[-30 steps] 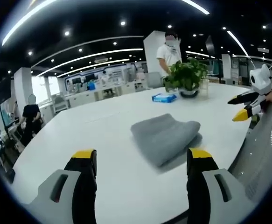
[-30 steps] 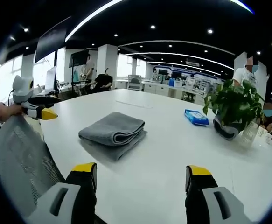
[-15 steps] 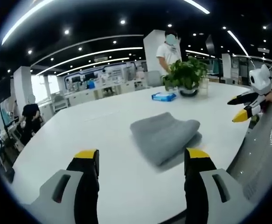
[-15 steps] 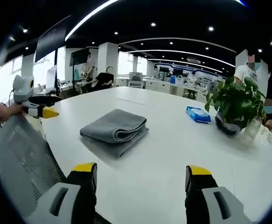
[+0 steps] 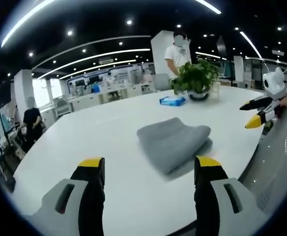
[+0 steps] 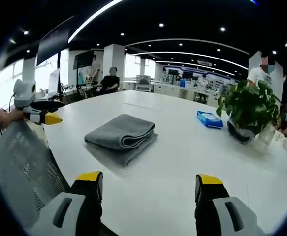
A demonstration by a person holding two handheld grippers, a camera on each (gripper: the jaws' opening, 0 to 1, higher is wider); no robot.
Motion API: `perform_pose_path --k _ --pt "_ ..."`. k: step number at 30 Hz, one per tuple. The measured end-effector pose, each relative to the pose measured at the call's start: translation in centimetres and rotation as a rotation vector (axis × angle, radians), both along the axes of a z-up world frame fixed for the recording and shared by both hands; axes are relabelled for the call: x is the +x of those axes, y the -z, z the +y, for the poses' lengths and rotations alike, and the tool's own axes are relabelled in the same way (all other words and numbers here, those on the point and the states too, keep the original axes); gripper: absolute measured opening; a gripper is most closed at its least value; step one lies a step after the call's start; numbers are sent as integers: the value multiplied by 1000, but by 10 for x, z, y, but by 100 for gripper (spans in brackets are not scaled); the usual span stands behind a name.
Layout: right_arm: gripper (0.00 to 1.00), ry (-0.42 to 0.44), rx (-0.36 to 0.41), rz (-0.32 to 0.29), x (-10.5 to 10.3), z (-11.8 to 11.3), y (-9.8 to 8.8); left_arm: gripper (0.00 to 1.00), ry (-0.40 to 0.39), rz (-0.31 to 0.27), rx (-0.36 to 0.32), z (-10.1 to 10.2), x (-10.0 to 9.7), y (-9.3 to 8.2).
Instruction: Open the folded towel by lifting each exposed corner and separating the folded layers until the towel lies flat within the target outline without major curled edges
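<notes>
At frame centre on the desk (image 5: 109, 128), the towel (image 5: 173, 140) lay folded; both jaws, wide and empty, risked pinching several layers together.

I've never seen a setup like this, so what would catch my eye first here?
Probably the folded grey towel lying alone in the middle of the big white table. Next, the leafy potted plant near the table's far edge, with a blue packet beside it. Both hand-held grippers, left and right, are open, short of the towel.
</notes>
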State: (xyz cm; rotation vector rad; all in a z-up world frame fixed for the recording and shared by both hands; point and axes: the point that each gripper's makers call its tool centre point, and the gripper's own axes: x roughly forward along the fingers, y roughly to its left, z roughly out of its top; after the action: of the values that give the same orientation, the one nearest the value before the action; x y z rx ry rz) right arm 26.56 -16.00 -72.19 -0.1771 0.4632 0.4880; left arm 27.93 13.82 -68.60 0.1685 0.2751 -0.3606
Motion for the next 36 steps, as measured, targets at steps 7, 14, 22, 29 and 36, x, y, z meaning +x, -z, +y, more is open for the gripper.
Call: perform_pose_path --k 7,14,22,29,36 --pt "76 7 10 14 0 -1 2 73 3 2 2 0 0 1" --pt "75 5 9 20 -1 -1 3 73 4 4 6 0 0 1" --pt "75 8 14 17 -1 0 3 73 9 4 13 -1 0 2" --pt "74 7 -1 21 0 0 3 73 11 1 22 -1 0 2" --pt "71 -1 -29 36 -2 2 -2 58 47 6 68 1 0 -5"
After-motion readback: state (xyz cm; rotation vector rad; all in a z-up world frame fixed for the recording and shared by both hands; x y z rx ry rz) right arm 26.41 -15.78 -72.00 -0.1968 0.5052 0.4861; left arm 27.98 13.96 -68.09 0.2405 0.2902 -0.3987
